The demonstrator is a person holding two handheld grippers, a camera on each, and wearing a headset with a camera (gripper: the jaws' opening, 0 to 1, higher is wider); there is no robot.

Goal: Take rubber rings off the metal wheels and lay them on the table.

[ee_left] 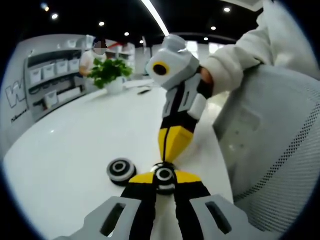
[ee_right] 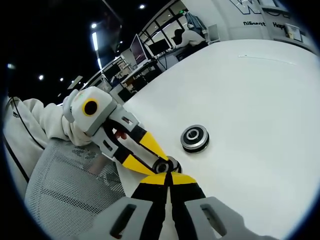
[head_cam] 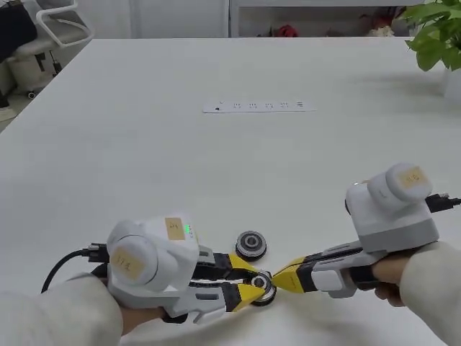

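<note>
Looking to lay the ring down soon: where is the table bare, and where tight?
Bare: the wide stretch of table between the loose wheel and the power strip, and all to its left. Also bare from the right gripper back to the plant. Tight: the near edge, where the left gripper clamps the held wheel and the right gripper's tips meet it.

Two metal wheels point(head_cam: 251, 244) point(head_cam: 263, 282), two claws point(head_cam: 253, 290) point(head_cam: 279, 278), one plant point(head_cam: 436, 32)
</note>
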